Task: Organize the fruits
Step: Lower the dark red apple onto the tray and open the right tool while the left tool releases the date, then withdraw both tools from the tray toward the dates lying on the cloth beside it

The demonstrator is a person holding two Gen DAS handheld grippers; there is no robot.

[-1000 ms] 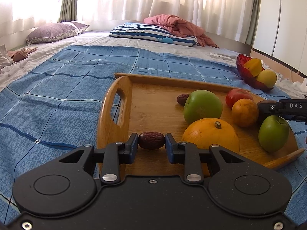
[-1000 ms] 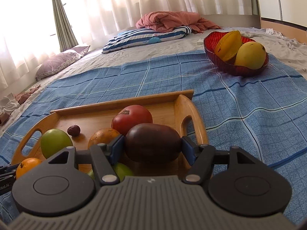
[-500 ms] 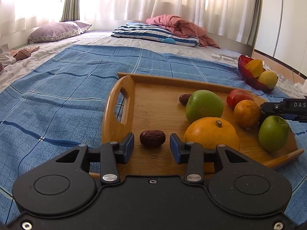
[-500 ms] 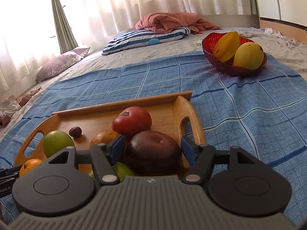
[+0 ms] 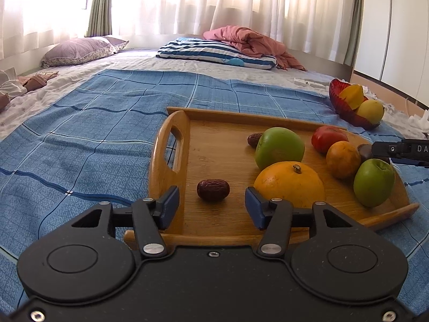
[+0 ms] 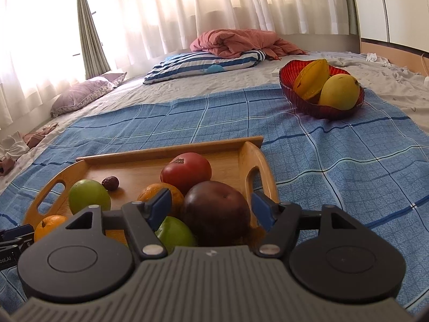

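The left gripper (image 5: 211,208) is spread wide, with a brown date (image 5: 213,190) lying loose on the wooden tray (image 5: 214,145). The right gripper (image 6: 211,209) is spread around a dark purple fruit (image 6: 215,212), touching nothing. The tray sits on a blue blanket (image 5: 80,145).

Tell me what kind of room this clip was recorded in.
Most likely a bedroom: the wooden tray sits on a blue checked blanket over a bed, with pillows and sheer window curtains behind.

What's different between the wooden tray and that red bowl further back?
The wooden tray is flat, rectangular, with cut-out handles; the red bowl is deep, rounded and translucent. The tray holds many fruits, including apples, oranges and a tomato; the bowl holds two yellow ones. Both sit on the blue blanket.
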